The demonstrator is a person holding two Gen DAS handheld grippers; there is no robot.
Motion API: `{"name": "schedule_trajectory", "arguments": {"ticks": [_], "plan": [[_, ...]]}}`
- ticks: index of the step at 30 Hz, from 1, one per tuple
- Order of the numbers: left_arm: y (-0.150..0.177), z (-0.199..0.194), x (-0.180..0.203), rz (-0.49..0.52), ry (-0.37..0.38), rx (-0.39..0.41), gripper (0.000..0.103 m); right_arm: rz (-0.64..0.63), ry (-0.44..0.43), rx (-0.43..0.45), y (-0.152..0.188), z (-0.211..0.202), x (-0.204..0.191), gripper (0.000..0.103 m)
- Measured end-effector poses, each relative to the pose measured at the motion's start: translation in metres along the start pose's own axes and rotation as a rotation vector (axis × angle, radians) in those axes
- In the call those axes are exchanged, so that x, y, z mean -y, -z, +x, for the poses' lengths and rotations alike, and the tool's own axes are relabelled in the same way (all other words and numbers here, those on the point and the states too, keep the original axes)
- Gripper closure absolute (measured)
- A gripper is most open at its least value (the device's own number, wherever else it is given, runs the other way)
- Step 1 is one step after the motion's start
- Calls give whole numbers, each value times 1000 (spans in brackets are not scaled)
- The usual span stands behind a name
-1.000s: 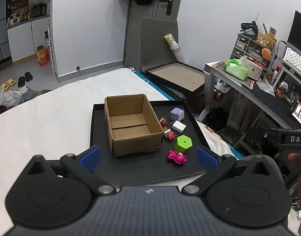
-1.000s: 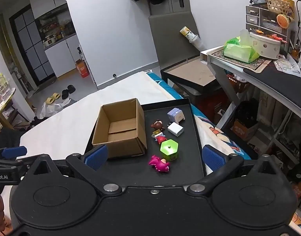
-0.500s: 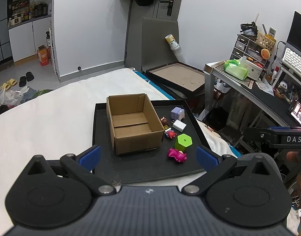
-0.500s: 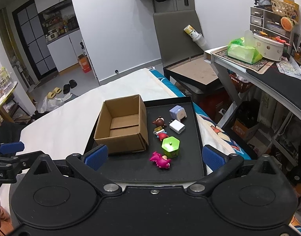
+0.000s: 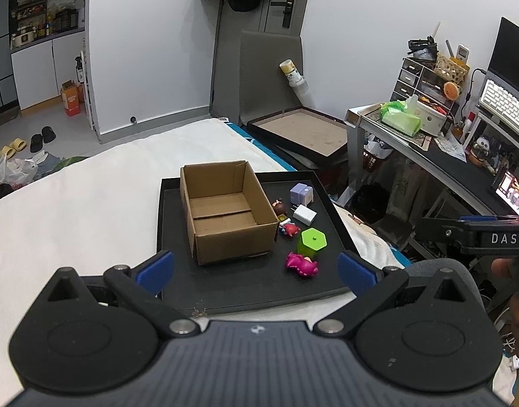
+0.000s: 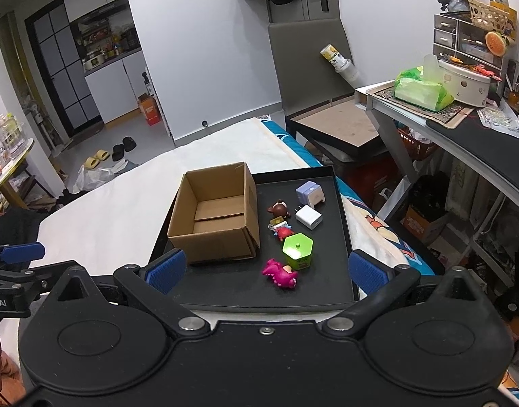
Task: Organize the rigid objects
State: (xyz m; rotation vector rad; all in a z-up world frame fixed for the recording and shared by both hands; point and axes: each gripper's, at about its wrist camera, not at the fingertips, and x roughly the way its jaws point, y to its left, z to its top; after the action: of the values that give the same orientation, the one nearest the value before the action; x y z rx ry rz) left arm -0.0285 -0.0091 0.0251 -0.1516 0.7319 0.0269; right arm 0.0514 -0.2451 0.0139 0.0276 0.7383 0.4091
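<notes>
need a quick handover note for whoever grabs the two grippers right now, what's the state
Left gripper: open, empty, hovering short of the black tray.
Right gripper: open, empty, also short of the tray.
Cardboard box: upright on the tray's left part, nothing visible inside.
To the right of the box, all loose on the tray: pink toy, green hexagonal box, red figure, brown figure, white charger, lilac cube.
Done: nothing packed yet.
Left: probably move all six items into the box; the pink toy is nearest.

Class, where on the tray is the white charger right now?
In both wrist views, the white charger lies on the black tray, right of the cardboard box, just before the lilac cube.
</notes>
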Motion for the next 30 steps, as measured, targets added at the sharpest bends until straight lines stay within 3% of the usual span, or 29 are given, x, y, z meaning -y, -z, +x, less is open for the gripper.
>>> {"name": "schedule_trajectory", "arguments": {"ticks": [30], "plan": [[1,10,-2,-6,1,-20,1,-14,14,-18,3,6,0,0]]}}
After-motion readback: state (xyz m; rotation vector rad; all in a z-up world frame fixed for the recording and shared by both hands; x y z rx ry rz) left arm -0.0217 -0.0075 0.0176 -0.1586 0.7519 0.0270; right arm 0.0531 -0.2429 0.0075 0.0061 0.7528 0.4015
